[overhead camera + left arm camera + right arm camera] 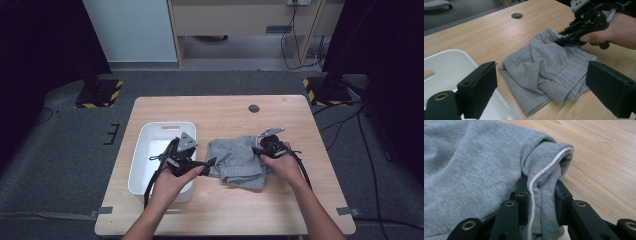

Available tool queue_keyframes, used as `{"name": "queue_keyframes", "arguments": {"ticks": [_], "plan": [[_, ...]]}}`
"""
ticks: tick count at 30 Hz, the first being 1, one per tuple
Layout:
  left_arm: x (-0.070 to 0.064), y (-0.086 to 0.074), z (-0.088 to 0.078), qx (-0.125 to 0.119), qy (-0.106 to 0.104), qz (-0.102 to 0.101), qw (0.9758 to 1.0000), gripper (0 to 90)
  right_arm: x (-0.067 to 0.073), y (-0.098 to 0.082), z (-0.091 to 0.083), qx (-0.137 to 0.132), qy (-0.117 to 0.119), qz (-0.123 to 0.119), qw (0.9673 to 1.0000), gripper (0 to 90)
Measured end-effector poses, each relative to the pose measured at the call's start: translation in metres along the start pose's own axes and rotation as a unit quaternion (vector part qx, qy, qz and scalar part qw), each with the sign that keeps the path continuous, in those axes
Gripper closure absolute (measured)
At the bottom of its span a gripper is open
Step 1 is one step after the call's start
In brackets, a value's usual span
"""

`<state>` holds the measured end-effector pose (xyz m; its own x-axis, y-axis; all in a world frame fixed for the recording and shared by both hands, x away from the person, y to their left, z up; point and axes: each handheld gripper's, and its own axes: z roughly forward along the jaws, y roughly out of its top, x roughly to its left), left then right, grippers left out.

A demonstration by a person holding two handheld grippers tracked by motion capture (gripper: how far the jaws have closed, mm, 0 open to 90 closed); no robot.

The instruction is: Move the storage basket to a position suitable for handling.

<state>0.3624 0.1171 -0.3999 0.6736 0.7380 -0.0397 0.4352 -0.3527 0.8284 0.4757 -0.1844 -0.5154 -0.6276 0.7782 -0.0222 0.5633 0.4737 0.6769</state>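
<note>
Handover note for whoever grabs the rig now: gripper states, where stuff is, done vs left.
Right gripper: shut on a fold of the grey garment, with a white cord in the pinch.
Left gripper: open, jaws wide, aimed at the garment's near edge, not touching it.
Garment: crumpled on the table, right of the white bin, outside it.
Done: one edge gripped.
Left: probably a second grip with the left, then fold or bin it.
</note>
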Motion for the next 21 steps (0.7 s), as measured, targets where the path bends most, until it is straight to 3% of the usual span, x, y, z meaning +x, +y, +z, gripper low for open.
{"name": "queue_keyframes", "arguments": {"ticks": [5,12,21], "plan": [[-0.016,0.005,0.015,-0.004,-0.017,0.001,0.9998,9.8,-0.005,-0.006,-0.008,0.005,-0.008,-0.013,0.9999,71.3],[-0.034,0.007,0.047,-0.003,-0.035,0.001,0.9994,10.8,-0.022,-0.025,-0.022,-0.007,-0.008,0.004,0.9999,71.3],[-0.049,0.005,0.077,0.003,-0.041,-0.004,0.9991,11.1,-0.028,-0.029,-0.025,-0.008,-0.004,0.006,0.9999,70.9]]}}
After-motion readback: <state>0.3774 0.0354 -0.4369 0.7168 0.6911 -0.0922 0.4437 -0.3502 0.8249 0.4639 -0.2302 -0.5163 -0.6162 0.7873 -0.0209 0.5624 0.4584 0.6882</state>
